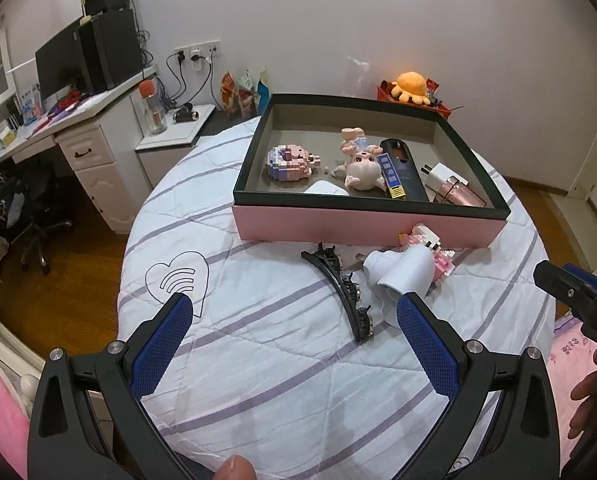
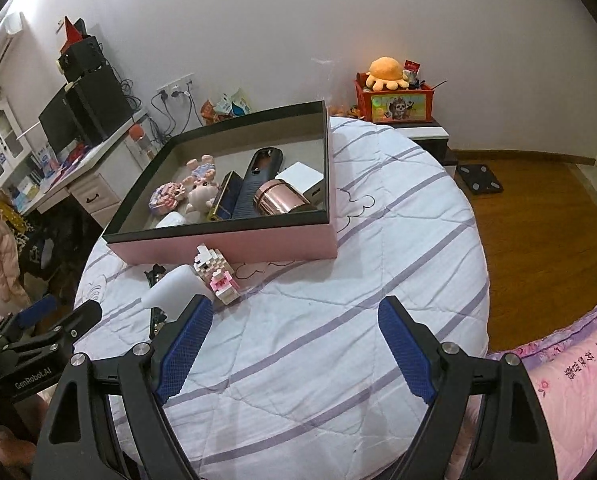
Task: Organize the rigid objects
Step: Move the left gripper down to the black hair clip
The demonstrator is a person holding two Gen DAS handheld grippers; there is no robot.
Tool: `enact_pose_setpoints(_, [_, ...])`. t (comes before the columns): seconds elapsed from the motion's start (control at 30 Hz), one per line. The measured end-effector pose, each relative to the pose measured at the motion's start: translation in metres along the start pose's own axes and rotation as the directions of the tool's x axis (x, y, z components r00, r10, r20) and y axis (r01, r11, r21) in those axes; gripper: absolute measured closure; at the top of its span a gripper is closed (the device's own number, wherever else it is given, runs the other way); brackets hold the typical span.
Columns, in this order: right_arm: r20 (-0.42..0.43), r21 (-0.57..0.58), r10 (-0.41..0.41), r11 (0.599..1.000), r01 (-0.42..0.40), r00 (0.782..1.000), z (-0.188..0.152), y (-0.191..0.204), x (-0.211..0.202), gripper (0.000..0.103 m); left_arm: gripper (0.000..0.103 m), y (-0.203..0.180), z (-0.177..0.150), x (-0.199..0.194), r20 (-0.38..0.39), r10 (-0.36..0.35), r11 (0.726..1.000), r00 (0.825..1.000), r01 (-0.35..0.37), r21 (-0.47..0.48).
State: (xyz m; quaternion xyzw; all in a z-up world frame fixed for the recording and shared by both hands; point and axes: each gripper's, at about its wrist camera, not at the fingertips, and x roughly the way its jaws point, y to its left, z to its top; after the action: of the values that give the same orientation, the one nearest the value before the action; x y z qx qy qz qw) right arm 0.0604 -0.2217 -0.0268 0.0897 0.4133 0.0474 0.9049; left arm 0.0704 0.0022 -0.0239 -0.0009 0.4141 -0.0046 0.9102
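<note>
1. Left gripper [image 1: 294,312] spread wide, grasping nothing, above striped white quilt [image 1: 258,360].
2. Ahead on the quilt: long black toothed hair clip [image 1: 344,292], white plastic plug-shaped object [image 1: 398,276], pink-and-white brick figure [image 1: 428,244].
3. Behind them, shallow pink cardboard box [image 1: 362,228] holding toys.
4. Right gripper [image 2: 294,316] likewise released, empty.

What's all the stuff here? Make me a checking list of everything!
Surface: striped quilt, wrinkled.
Job's things: pink box holds toys and gadgets; black hair clip, white plastic piece and block toy lie outside, in front.
Clutter: snack packets by the wall.
Grippers: left gripper open, empty; right gripper open, empty.
Cables: plugged into wall sockets.
Surroundings: desk, orange plush.
</note>
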Motion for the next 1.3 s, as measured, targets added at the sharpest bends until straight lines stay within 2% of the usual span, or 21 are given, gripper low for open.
enact_pose_setpoints(0.3, [-0.01,-0.004,0.002,1.0,-0.002,1.0,-0.002,0.001,0.004,0.017,0.0,0.0,-0.011,0.023,-0.074,0.003,1.0,0.997,-0.003,-0.005])
enact_pose_setpoints(0.53, [-0.025,0.008,-0.006,1.0,0.006,1.0,0.0,-0.005,0.013,0.017,0.0,-0.007,-0.011,0.039,-0.1,0.003,1.0,0.995,-0.001,0.013])
enact_pose_setpoints(0.87, [-0.051,0.011,-0.01,1.0,0.01,0.999,0.005,-0.009,0.027,0.017,0.0,-0.014,-0.008,0.078,-0.151,0.038,0.999,0.988,-0.033,0.035])
enact_pose_setpoints(1.03, [-0.062,0.014,-0.015,1.0,0.015,0.998,0.007,-0.012,0.034,0.017,0.005,-0.011,-0.01,0.093,-0.168,0.019,1.0,0.986,-0.017,0.015])
enact_pose_setpoints(1.13, [-0.07,0.016,-0.017,1.0,0.018,0.997,0.008,-0.013,0.037,0.017,0.014,-0.009,-0.006,0.094,-0.151,0.024,1.0,0.988,-0.022,0.017])
enact_pose_setpoints(1.23, [-0.075,0.015,-0.017,1.0,0.018,0.997,0.009,-0.011,0.04,0.017,0.033,-0.007,-0.002,0.094,-0.136,0.027,1.0,0.99,-0.025,0.016])
enact_pose_setpoints(1.27, [-0.075,0.012,-0.016,1.0,0.017,0.997,0.009,-0.011,0.04,0.017,0.047,-0.005,0.0,0.094,-0.134,0.024,1.0,0.991,-0.022,0.013])
enact_pose_setpoints(1.3, [-0.075,0.01,-0.016,1.0,0.017,0.997,0.009,-0.01,0.04,0.017,0.065,-0.004,0.001,0.093,-0.132,0.026,1.0,0.991,-0.024,0.011])
